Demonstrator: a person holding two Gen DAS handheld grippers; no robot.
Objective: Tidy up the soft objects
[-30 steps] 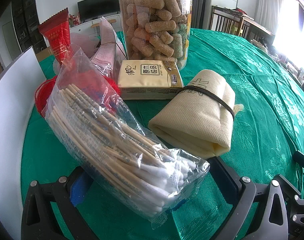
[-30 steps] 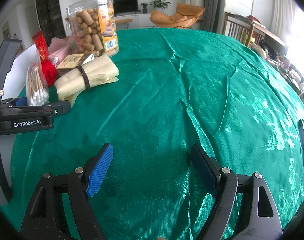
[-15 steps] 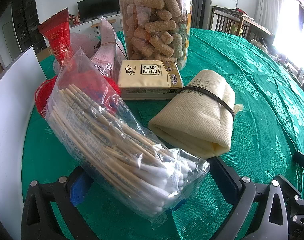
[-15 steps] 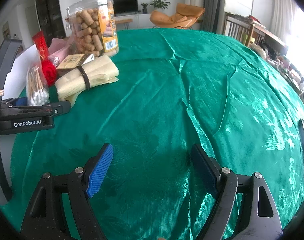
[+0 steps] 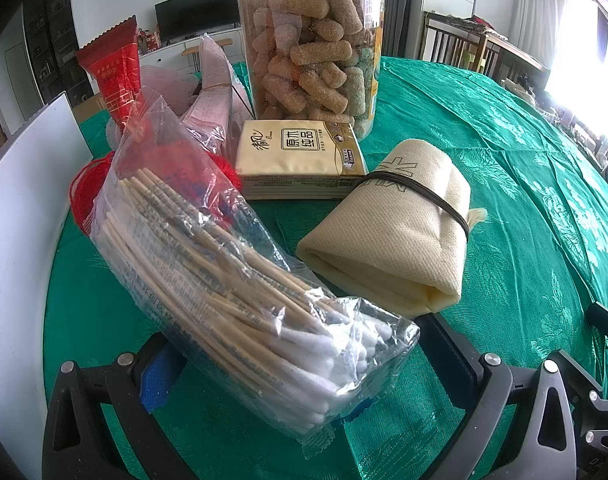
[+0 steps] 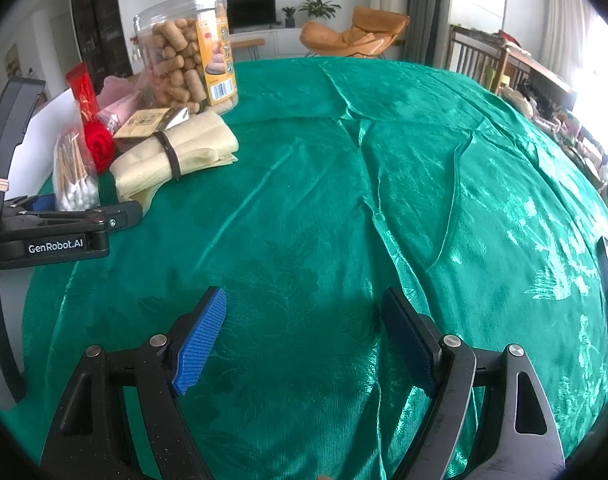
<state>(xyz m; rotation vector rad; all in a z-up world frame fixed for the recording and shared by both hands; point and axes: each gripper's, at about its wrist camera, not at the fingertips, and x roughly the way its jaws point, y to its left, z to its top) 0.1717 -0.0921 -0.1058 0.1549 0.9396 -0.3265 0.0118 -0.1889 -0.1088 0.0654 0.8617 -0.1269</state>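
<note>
**Swab bag between the left jaws — nothing has moved**

The cotton swab bag (image 5: 240,292) sits exactly as a second ago, its crinkly clear plastic lying near-left on the table, the white tips between the left gripper (image 5: 304,360) jaws; they are spread wide around it, though whether the pads touch is hard to tell. Just right of it lies the folded cream cloth (image 5: 392,232), waffle-textured and banded by a dark elastic. Behind them — a flat tissue pack (image 5: 300,156), a tall clear snack jar (image 5: 312,44), a red packet (image 5: 114,68). The right gripper (image 6: 304,340) hangs open and unchanged over the shiny green tablecloth (image 6: 424,160), holding nothing.
</note>
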